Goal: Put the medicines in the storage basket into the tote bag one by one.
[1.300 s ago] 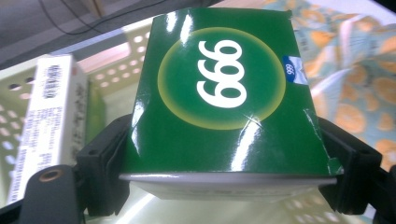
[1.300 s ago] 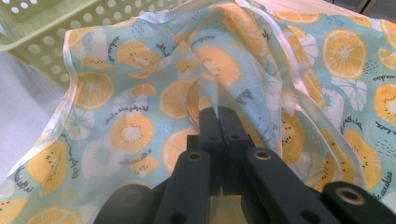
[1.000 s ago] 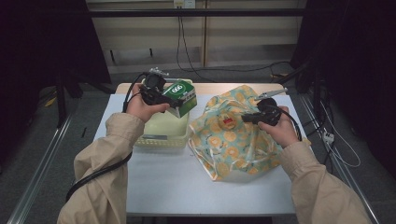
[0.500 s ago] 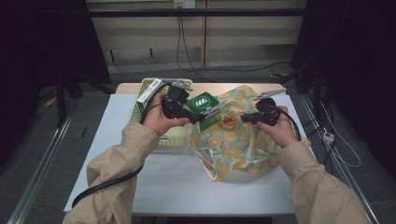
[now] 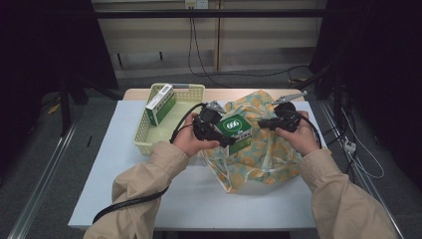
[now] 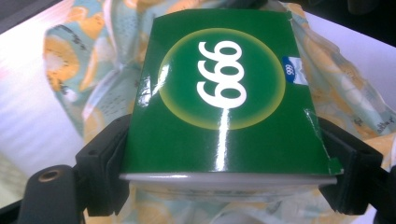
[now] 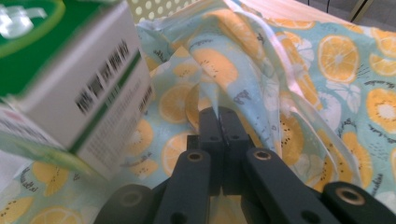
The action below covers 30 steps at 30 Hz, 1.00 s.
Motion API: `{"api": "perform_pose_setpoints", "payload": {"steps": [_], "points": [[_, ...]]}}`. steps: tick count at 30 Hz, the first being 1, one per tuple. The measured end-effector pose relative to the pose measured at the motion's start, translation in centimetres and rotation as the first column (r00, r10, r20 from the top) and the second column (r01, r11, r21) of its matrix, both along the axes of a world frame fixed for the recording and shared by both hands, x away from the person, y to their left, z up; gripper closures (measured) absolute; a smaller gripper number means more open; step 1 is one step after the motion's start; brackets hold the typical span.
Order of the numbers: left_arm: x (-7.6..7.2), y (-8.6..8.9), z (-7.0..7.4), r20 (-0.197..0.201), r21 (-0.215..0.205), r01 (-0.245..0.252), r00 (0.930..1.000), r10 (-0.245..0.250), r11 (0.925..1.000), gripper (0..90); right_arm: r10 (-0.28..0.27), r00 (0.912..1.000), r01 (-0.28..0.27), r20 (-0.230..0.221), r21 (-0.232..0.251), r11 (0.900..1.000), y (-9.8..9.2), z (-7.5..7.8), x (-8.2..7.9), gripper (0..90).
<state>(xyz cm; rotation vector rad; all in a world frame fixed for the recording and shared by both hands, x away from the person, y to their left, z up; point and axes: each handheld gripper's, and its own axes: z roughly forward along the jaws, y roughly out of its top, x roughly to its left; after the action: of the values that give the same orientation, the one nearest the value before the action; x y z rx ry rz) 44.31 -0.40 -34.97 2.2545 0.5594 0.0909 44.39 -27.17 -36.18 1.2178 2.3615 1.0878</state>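
A green box marked 666 [image 5: 234, 127] hangs over the fruit-print cloth bag [image 5: 259, 160], and my left gripper [image 5: 229, 135] is shut on its two sides. In the left gripper view the black jaws clamp the box [image 6: 224, 93] from left and right, with the bag [image 6: 79, 70] under it. At the bag's upper right, my right gripper [image 5: 266, 122] is shut on a fold of cloth. The right gripper view shows its tips [image 7: 218, 114] pinching the bag's edge [image 7: 327, 84], with the box [image 7: 79, 84] blurred close at the left.
A pale yellow basket [image 5: 143, 135] stands left of the bag, and a second green and white box [image 5: 160, 103] leans inside it. The white table top [image 5: 114, 189] runs toward the person. Cables trail from both grippers.
My left gripper has carried the green box rightward and down, from above the basket to over the bag. The right gripper and the pinched cloth have stayed put.
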Motion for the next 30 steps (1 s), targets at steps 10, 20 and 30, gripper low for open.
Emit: {"api": "perform_pose_setpoints", "payload": {"steps": [10,20,30], "points": [[0.1,-2.5,-2.4,-0.005,0.010,0.005,1.0000,-0.005,0.9999,16.9,-0.010,0.9999,0.010,0.007,0.001,1.000,-0.6,0.7,0.0,90.0],[0.5,-4.0,-4.4,0.006,0.065,0.012,0.9999,-0.012,0.9978,16.8,-0.010,0.9999,0.010,0.012,0.015,1.000,-0.8,1.1,-0.1,90.0],[0.8,-4.9,-5.7,0.012,0.064,-0.005,0.9999,0.004,0.9980,16.7,-0.006,1.0000,0.005,0.007,0.015,1.000,-0.7,1.1,-0.1,90.0]]}}
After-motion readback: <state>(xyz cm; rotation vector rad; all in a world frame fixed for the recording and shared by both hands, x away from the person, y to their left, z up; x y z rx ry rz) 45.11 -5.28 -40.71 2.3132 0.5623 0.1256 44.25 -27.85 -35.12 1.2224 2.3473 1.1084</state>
